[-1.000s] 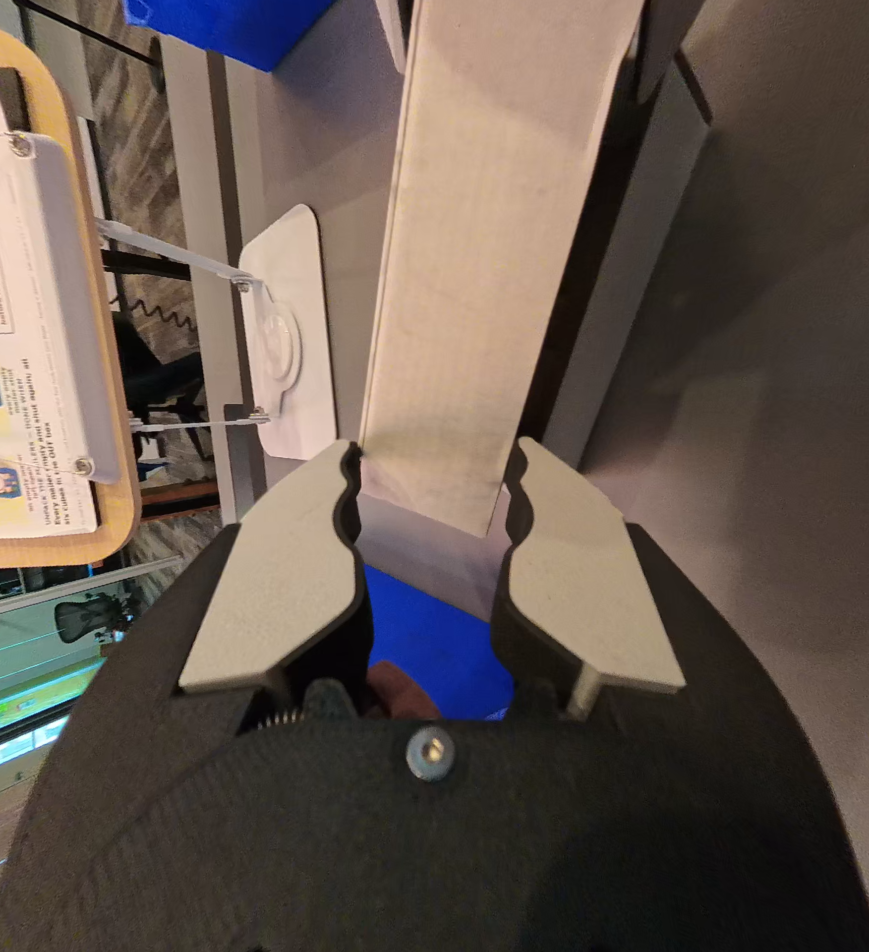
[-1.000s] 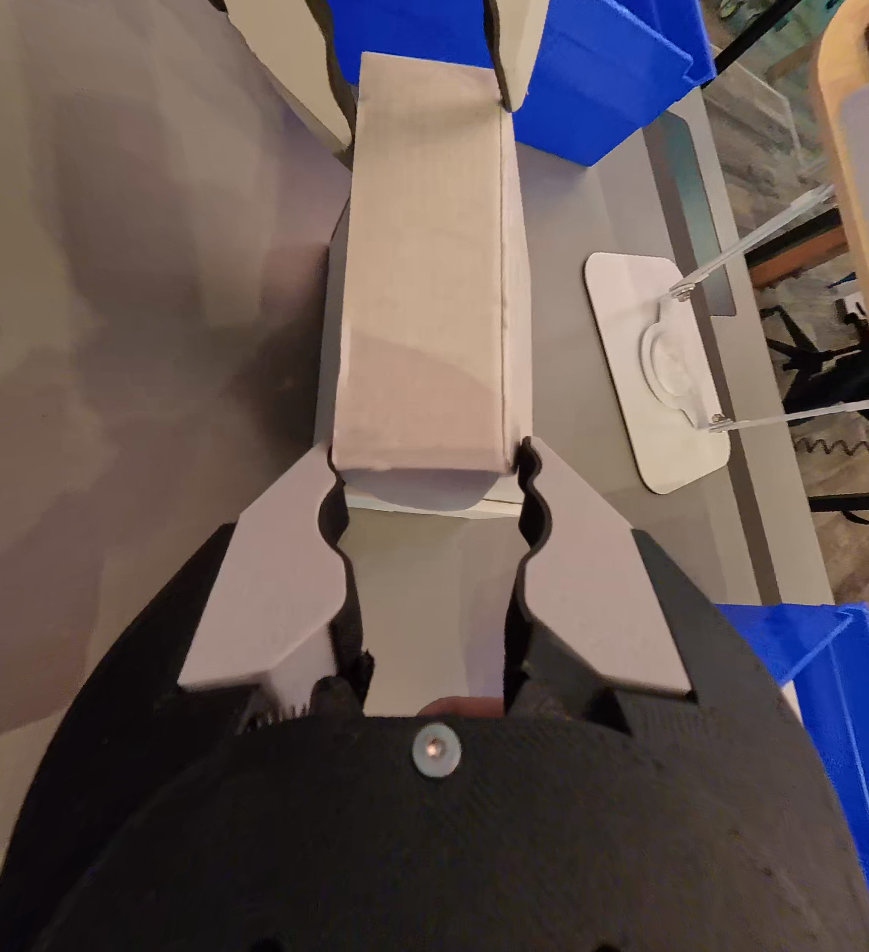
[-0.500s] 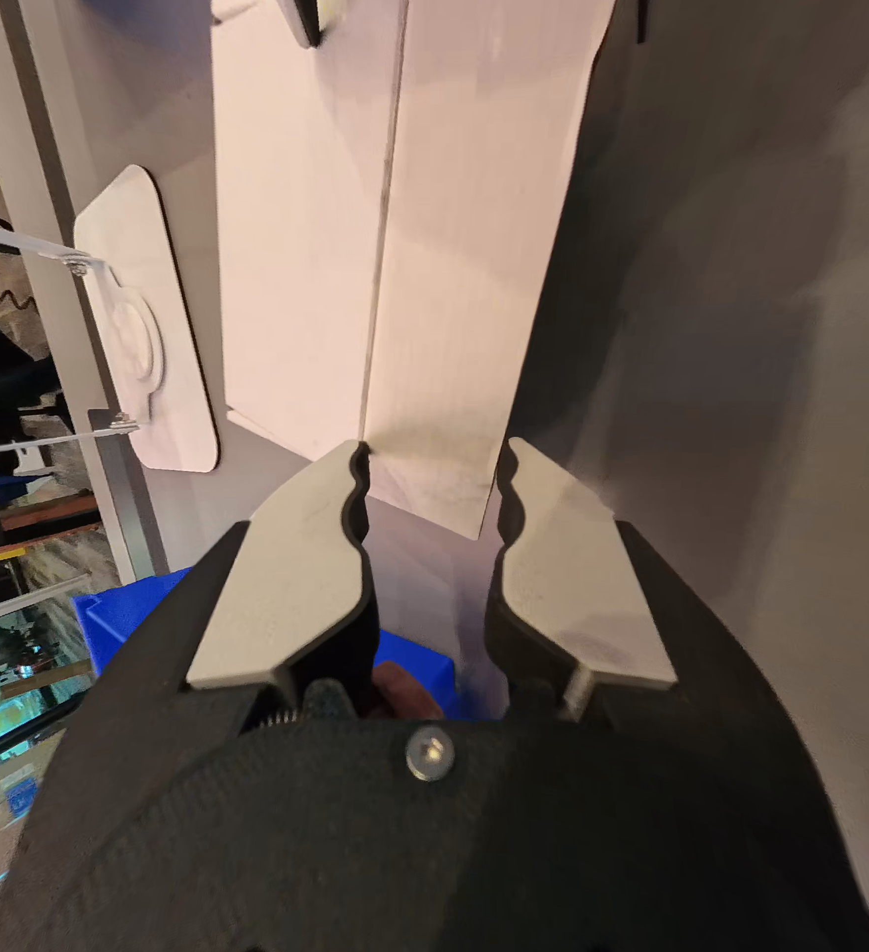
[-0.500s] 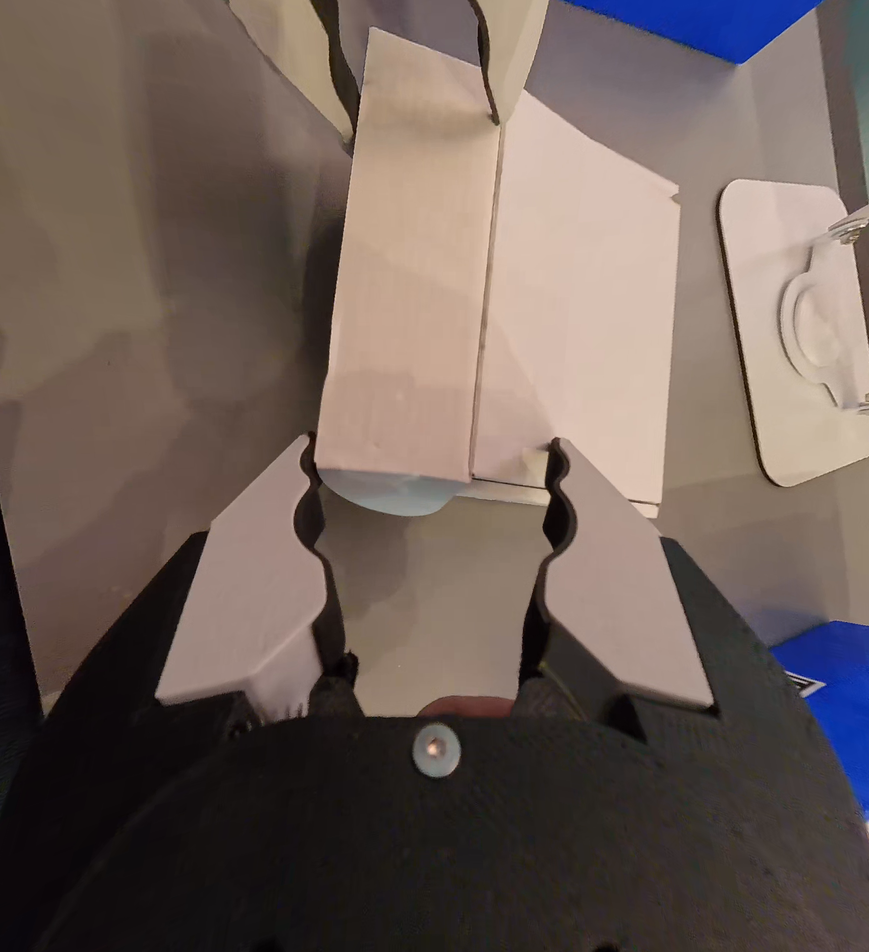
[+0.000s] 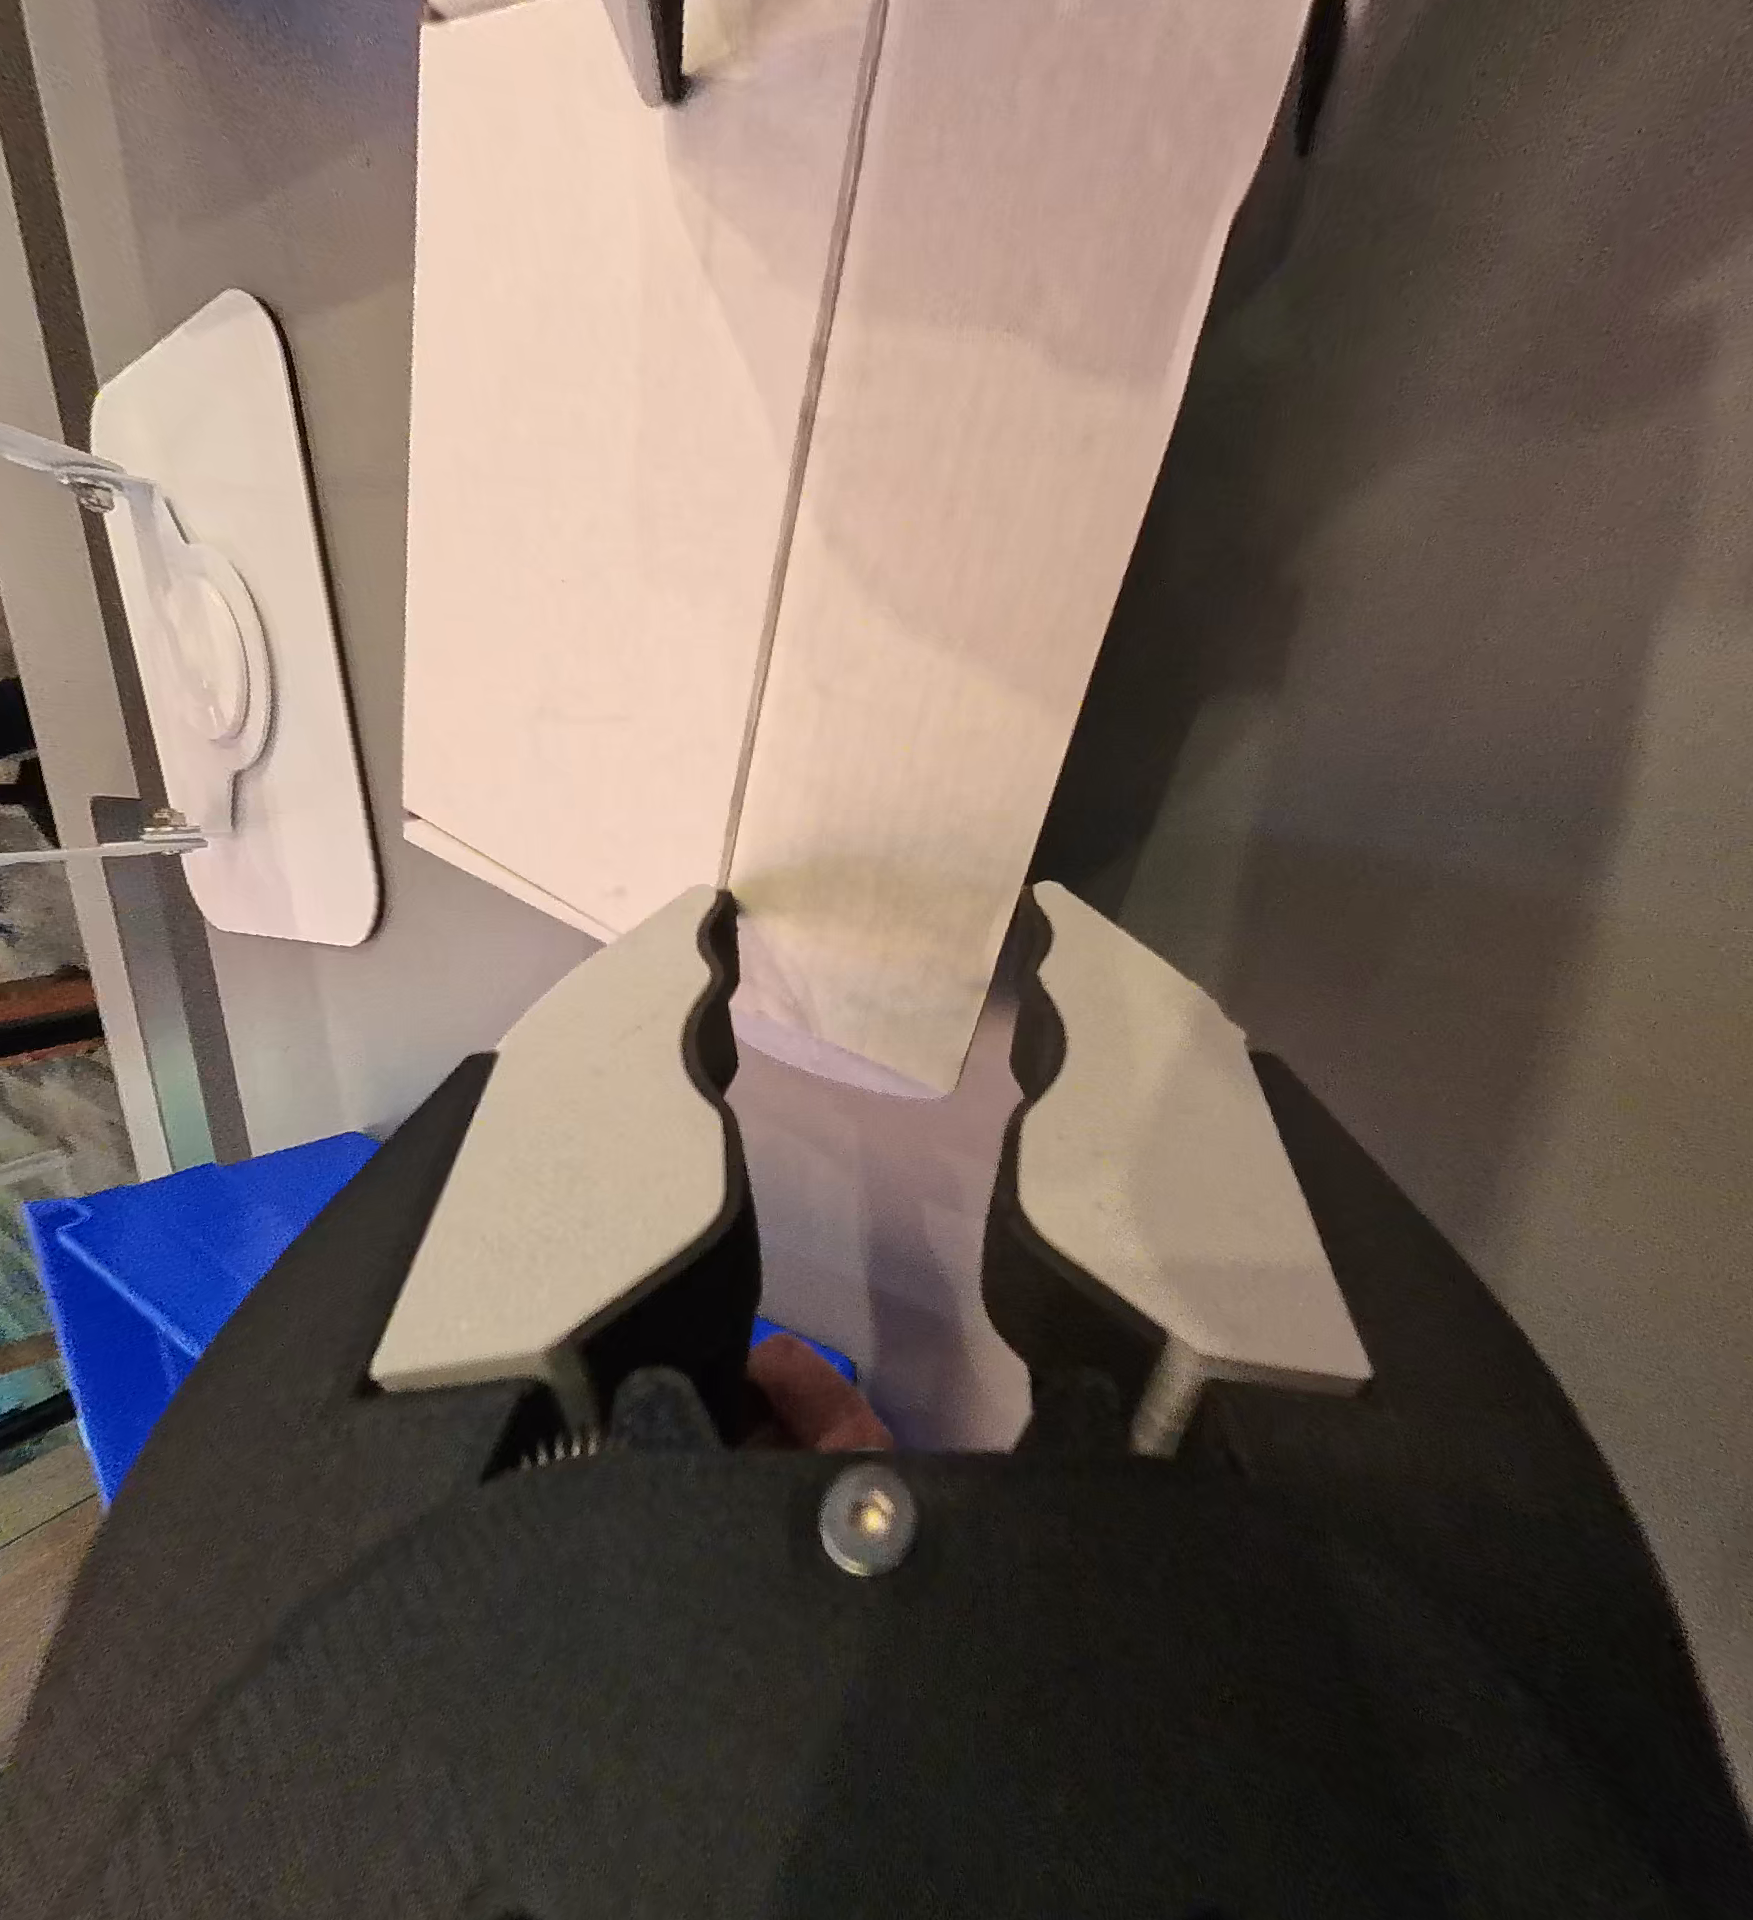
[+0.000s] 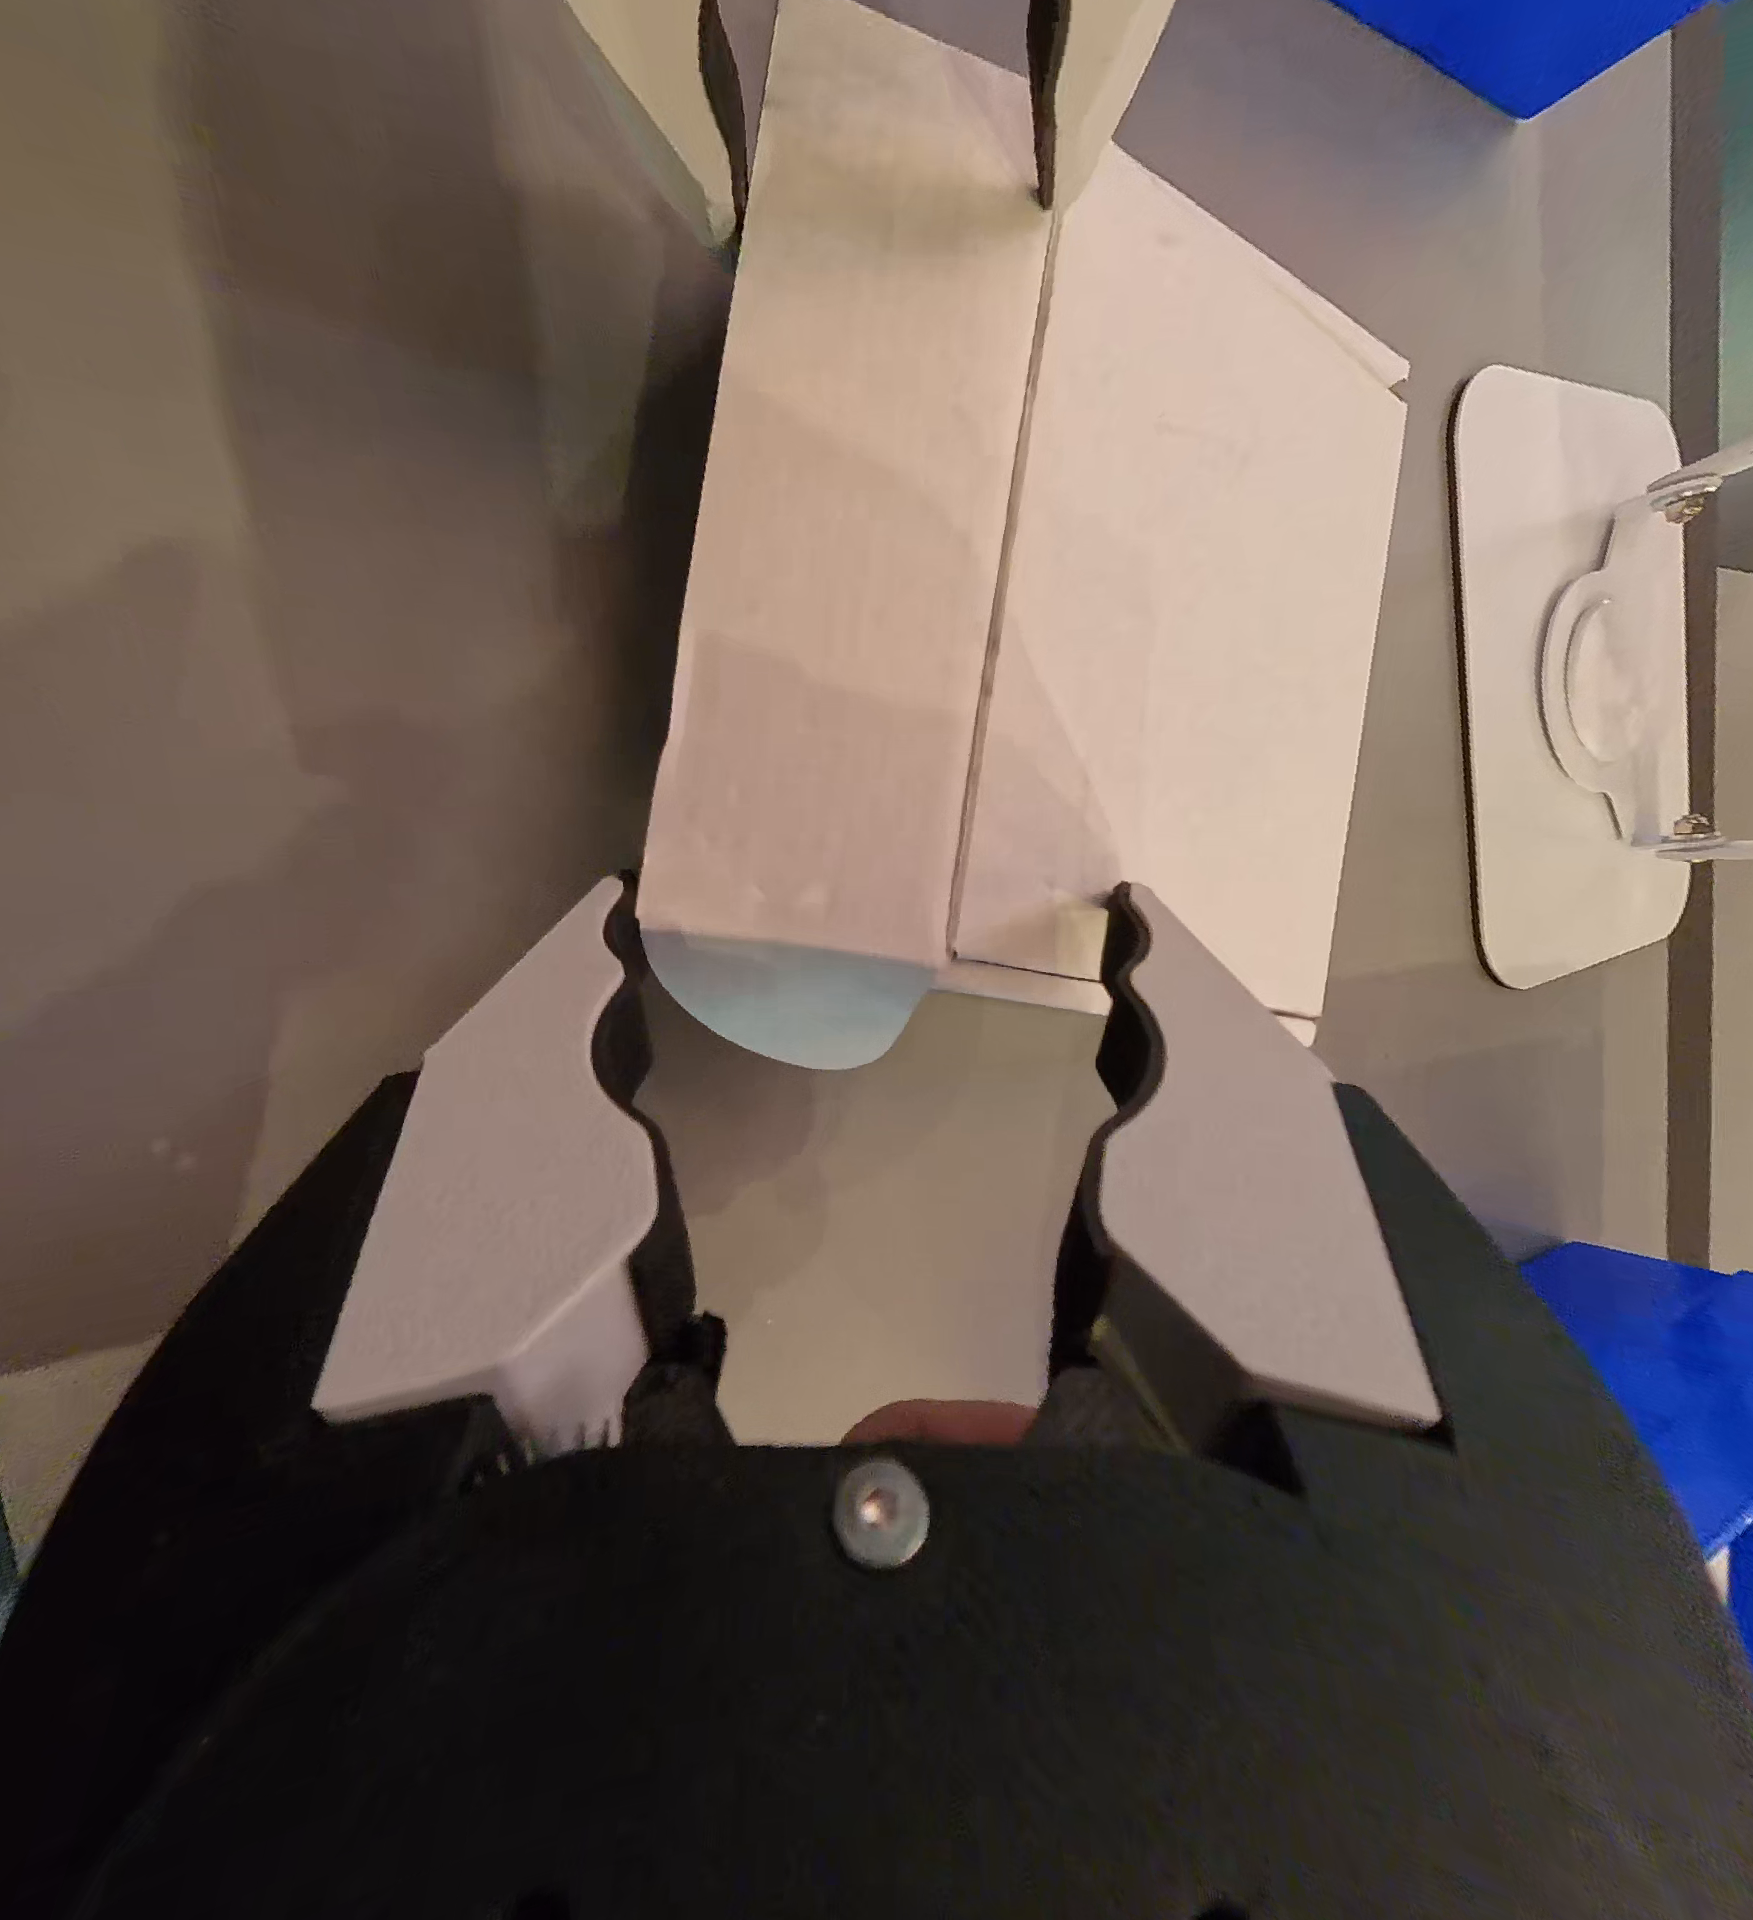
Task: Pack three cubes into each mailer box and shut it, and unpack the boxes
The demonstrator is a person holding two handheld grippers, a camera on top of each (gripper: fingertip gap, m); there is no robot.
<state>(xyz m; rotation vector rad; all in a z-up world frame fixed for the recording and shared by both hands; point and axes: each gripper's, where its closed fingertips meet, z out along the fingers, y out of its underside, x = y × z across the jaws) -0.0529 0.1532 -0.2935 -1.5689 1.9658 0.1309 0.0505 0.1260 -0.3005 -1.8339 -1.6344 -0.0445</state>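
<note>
A shut white mailer box (image 5: 591,468) lies on the grey table (image 5: 1474,727), with its lid up and its narrow front wall (image 5: 955,520) facing the open side. No cubes show. My left gripper (image 5: 874,902) is closed around one end of the front wall. My right gripper (image 6: 872,894) is open at the other end of the box (image 6: 1163,623), its jaws wider than the wall and clear of it. A rounded tab (image 6: 778,1008) sticks out between them. The left gripper's fingertips (image 6: 1090,94) show at the far end.
A white base plate with a clear plastic stand (image 5: 228,623) sits beside the box; it also shows in the right wrist view (image 6: 1578,675). Blue bins stand near the left gripper (image 5: 176,1299), near the right gripper (image 6: 1682,1403) and at the far corner (image 6: 1578,62).
The box has turned from standing on its edge to lying flat on the table, so its lid shows. My right gripper has opened and let go of its end.
</note>
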